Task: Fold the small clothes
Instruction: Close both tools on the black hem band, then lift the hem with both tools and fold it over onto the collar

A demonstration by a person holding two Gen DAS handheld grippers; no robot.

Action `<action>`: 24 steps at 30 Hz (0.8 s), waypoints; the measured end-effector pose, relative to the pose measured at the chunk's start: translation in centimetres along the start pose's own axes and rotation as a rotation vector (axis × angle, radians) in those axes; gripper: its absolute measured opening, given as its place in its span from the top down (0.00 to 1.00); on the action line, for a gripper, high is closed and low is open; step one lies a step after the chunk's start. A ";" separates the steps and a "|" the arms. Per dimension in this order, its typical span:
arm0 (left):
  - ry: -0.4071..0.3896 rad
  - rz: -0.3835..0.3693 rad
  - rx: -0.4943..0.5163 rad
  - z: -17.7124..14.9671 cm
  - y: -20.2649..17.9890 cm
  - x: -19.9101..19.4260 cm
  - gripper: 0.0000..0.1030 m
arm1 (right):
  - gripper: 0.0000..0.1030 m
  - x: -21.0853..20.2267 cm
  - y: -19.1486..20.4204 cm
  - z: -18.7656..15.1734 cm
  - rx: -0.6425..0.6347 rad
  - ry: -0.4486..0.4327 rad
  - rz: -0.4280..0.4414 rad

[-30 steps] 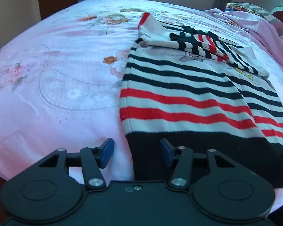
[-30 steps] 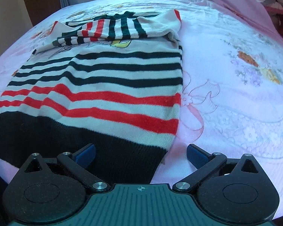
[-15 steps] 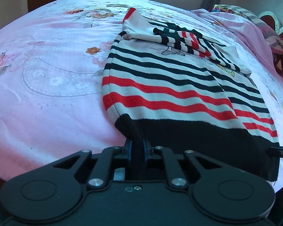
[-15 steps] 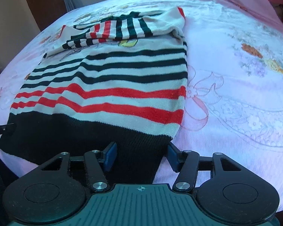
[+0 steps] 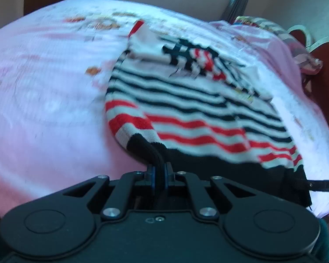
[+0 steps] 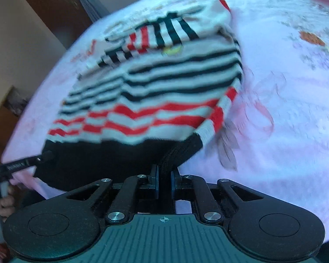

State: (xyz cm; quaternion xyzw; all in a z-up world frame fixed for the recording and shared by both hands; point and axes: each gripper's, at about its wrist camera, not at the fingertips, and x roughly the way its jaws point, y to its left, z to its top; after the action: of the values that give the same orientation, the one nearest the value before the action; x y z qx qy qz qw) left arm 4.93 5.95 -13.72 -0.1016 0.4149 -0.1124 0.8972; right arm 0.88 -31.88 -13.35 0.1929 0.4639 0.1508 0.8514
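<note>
On the pink bedsheet (image 5: pixel 43 109) the striped sweater (image 5: pixel 186 100) has its sleeves tucked across, and both grippers, left (image 5: pixel 159 173) and right (image 6: pixel 164 180), pinch its 2 black hem corners, bottom-up fold not yet made.

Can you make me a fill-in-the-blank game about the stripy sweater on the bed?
1. Both grippers are shut on the sweater's ____ bottom band.
2. The sweater lies on a ____ bedsheet with flowers.
3. Just above the band, the stripes are white and ____.

Missing words: black; pink; red
</note>
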 end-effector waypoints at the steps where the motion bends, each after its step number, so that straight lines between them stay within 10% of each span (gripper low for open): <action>1: -0.015 -0.013 -0.001 0.6 -0.2 -0.3 0.95 | 0.92 -0.4 0.2 0.5 0.004 -0.018 0.013; 12: -0.158 -0.073 -0.050 13.3 -2.4 2.6 0.95 | 0.94 -1.5 -1.0 12.4 0.101 -0.243 0.099; 24: -0.161 0.047 -0.141 27.5 -2.9 17.7 0.94 | 0.94 10.6 -7.3 30.4 0.198 -0.284 0.003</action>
State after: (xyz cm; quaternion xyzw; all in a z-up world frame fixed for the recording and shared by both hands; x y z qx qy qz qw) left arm 36.80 0.54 -8.20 -0.1631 0.3509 -0.0533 0.9206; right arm 32.80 -39.42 -9.45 0.2960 0.3513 0.0767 0.8849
